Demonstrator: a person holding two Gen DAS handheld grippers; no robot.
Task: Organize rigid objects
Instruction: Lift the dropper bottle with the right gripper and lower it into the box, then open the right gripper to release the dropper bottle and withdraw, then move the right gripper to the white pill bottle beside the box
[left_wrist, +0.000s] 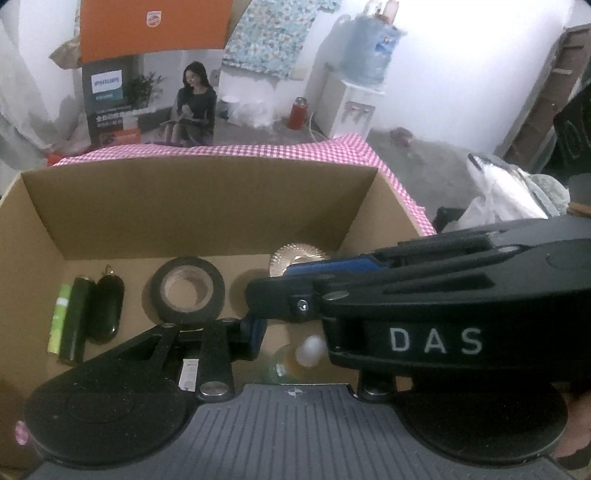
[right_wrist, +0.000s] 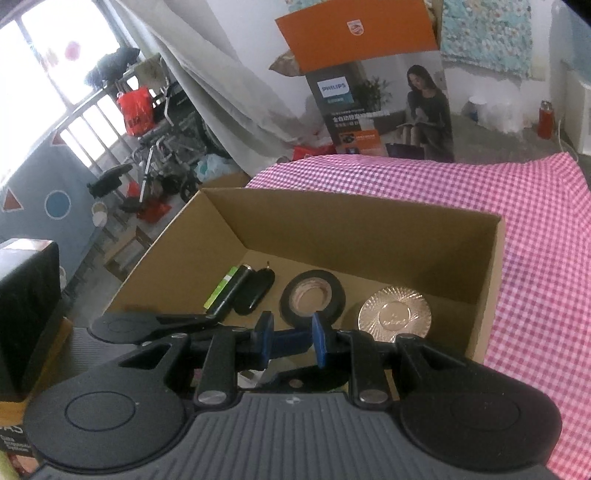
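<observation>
Two batteries (right_wrist: 225, 291) lengthwise, ends toward box (right_wrist: 332, 221) far wall.

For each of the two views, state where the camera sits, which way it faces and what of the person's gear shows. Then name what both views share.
Left wrist: on the left hand-held gripper, facing down into the box; the right hand-held gripper crosses in front.
Right wrist: on the right hand-held gripper, facing into the box from its left.
Shared: tape roll, gold disc.
</observation>
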